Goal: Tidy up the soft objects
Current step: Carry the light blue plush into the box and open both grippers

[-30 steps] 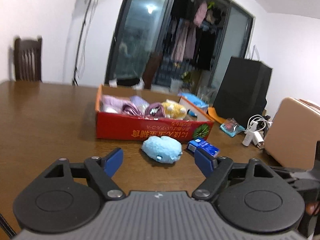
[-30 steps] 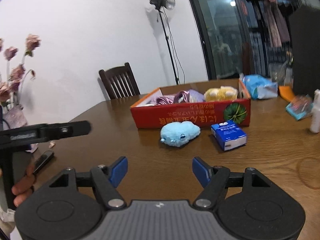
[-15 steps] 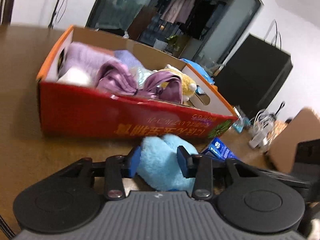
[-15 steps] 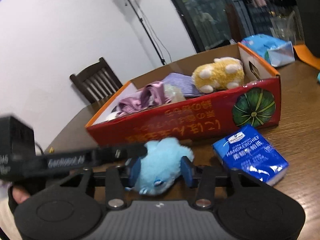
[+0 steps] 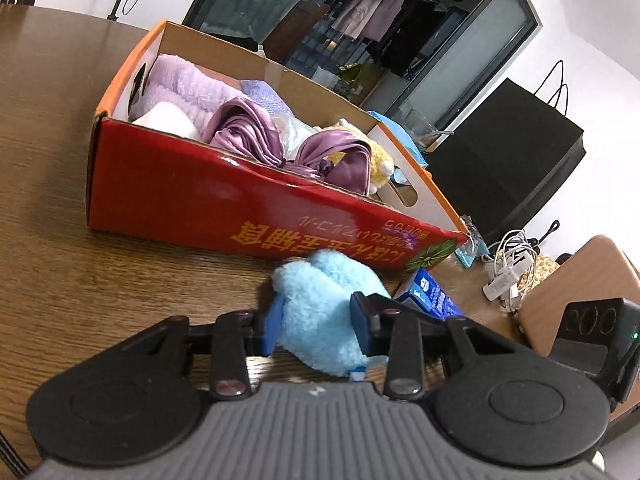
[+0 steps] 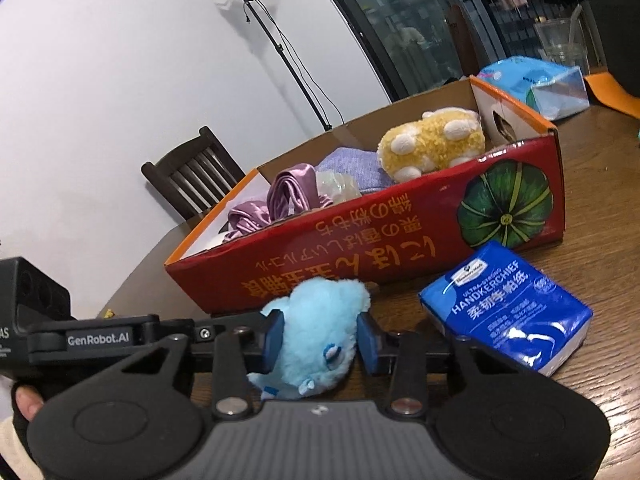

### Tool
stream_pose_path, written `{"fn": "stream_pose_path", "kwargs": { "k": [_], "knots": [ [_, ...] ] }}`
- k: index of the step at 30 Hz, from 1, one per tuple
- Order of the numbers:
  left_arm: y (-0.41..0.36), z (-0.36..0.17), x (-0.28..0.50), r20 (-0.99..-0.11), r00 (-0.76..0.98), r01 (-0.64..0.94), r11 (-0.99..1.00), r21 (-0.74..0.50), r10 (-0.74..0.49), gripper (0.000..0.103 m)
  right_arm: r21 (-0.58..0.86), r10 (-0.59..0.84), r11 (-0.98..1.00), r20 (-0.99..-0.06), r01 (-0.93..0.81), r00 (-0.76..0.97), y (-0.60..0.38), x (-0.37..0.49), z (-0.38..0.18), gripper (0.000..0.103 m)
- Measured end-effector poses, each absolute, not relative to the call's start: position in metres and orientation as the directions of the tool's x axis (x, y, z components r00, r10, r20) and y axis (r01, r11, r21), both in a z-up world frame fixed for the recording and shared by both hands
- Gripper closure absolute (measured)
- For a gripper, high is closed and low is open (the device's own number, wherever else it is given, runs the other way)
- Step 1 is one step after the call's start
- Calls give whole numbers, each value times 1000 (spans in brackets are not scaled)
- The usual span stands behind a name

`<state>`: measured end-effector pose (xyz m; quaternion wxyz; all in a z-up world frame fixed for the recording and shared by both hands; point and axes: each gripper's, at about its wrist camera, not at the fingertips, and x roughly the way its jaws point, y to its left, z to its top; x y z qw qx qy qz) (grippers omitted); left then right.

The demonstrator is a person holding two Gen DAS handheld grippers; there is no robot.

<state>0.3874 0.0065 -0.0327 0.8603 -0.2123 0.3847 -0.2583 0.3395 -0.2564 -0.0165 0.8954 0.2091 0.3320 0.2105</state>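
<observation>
Writing first: the blue tissue pack (image 6: 507, 307) reads "HANDKERCHIEF", with Chinese characters beneath, and it lies on the wooden table (image 5: 48, 160) just right of the toy. The red cardboard box (image 5: 208, 196) carries upside-down yellow Japanese lettering and a green pumpkin picture. "GenRobot.AI" shows on the left gripper's body in the right wrist view.

Both tools are on one target: the light blue plush toy (image 6: 318, 336) sits on the table right against the box's front wall. The left gripper (image 5: 316, 324) has its blue pads pressed into the fur on both sides. The right gripper (image 6: 320, 338) squeezes the same toy, pointing down at a slant. A hand (image 6: 24, 404) shows at the lower left edge.

Inside the box: a yellow plush (image 6: 434, 142), purple satin scrunchies (image 5: 256, 136) and a lavender towel (image 5: 180, 80).
</observation>
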Motion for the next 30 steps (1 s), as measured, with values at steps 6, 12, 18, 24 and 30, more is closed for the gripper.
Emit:
{"fn": "stream_pose_path", "kwargs": {
  "k": [6,12,18,24,30],
  "knots": [
    [-2,-17,352,-553,602,251,794,-554,-576,71,496,519,829,-510,-258,686,-255,316,-2,68],
    [-9,-1,290,-499,644,269,783,-561,-579,71,505,537,813,-455,-290,711,-267,254,17,68],
    [-35,28,294,-454,652,345,771,-534,-607,71,474,505,829,-405,-297,762,-288,244,43,69],
    [-60,65,365,-408,670,394,763,-513,-620,71,418,488,846,-356,-332,797,-313,310,81,69],
    [-79,43,460,-520,639,332,813,-479,-567,71,426,481,860,-497,-280,722,-319,426,67,69]
  ]
}}
